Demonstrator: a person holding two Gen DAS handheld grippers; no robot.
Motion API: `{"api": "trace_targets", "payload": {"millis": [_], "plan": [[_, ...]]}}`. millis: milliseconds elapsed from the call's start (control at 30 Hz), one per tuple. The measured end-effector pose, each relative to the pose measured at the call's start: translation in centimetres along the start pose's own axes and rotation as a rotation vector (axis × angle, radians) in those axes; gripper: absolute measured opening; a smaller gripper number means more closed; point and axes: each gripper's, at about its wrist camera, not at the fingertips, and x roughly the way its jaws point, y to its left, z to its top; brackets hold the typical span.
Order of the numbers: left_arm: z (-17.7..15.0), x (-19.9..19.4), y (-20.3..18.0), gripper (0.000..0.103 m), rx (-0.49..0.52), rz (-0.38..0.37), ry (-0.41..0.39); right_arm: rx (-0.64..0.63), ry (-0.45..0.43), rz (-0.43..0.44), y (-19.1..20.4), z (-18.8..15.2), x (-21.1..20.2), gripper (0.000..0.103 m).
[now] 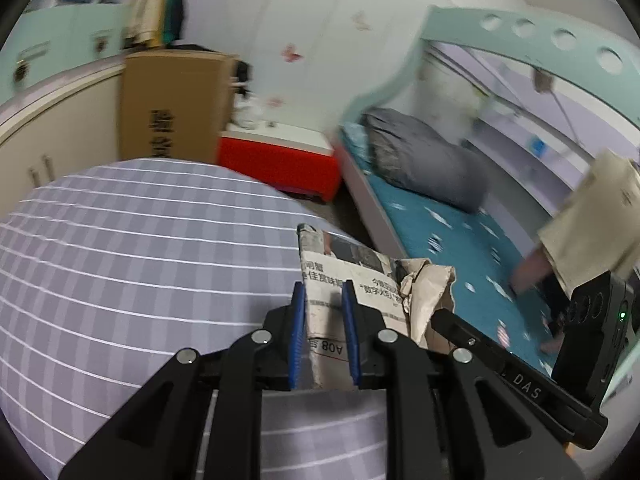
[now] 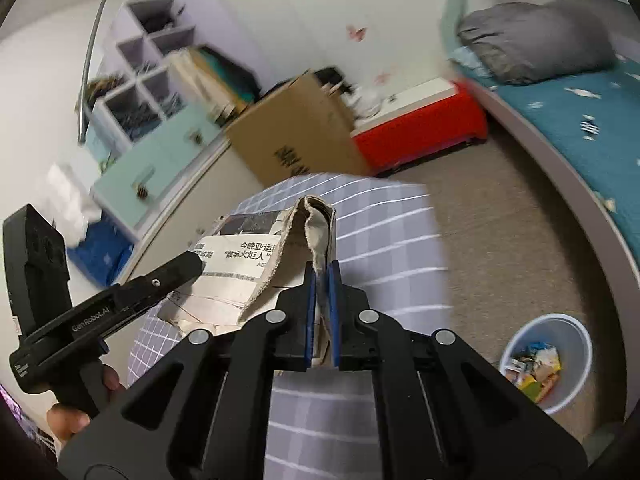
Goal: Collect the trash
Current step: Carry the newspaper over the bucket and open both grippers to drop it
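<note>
Black claw arms fill the bottom of both wrist views. Nearest, the right claw [image 2: 321,280] has its blue pads pressed nearly together on the torn, folded edge of a crumpled newspaper [image 2: 240,276], which stands up between them. Beside it, the left claw [image 1: 324,312] is closed on the flat printed side of the same newspaper [image 1: 348,292], its pads a little wider apart with the paper filling the gap. So one piece of trash is gripped from two sides and held in the air above a round surface covered in lilac checked cloth [image 1: 140,260], not resting on it. Lower right in the right view, down on the carpet and well apart from the claws, stands a pale blue wastebasket [image 2: 560,328] already holding several colourful scraps. Judging from this, the pickup is done and some rubbish is already binned; carrying the paper over and dropping it remains. Farther back are a cardboard box [image 1: 172,104], a red bench [image 1: 280,160] and a bed with a teal sheet [image 1: 460,248].
</note>
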Motion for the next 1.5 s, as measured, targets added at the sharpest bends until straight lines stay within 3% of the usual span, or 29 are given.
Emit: {"api": "trace_targets", "payload": {"millis": [200,467,700,900,933,1033,1067,1100,1133,1333,1500], "plan": [[-2.9,3.9,-8.8,0.017,0.085,-0.097,0.072,0.107,-0.082,-0.085,-8.3,-1.2,-7.0,0.007],[-8.4,11.3,-18.3,0.017,0.212,-0.147,0.188,0.253,-0.096,-0.200,-18.7,-4.5,-10.8,0.007],[-12.0,18.5,-21.5,0.017,0.250,-0.152,0.307,0.356,-0.074,-0.284,-26.2,-7.3,-10.3,0.007],[-14.0,23.7,-21.5,0.022,0.264,-0.125,0.394,0.443,-0.023,-0.286,-31.1,-9.2,-7.3,0.010],[-14.3,24.5,-21.5,0.024,0.272,-0.116,0.407,0.456,-0.005,-0.305,-32.1,-9.7,-6.6,0.014],[-15.9,27.7,-21.7,0.045,0.325,-0.048,0.469,0.483,0.068,-0.372,-34.7,-11.3,-4.4,0.068],[-16.3,28.2,-21.4,0.065,0.332,-0.015,0.474,0.483,0.086,-0.408,-35.2,-11.8,-4.1,0.067],[-16.5,28.6,-21.0,0.070,0.334,0.015,0.475,0.473,0.115,-0.446,-35.6,-12.4,-3.8,0.067],[-16.9,29.0,-20.5,0.070,0.331,0.052,0.479,0.482,0.120,-0.447,-35.9,-13.1,-3.9,0.067],[-17.7,28.6,-20.1,0.070,0.357,0.084,0.507,0.491,0.127,-0.421,-35.2,-14.4,-5.0,0.067],[-17.3,25.0,-21.4,0.073,0.401,0.101,0.452,0.404,0.098,-0.404,-31.5,-13.5,-6.8,0.067]]}}
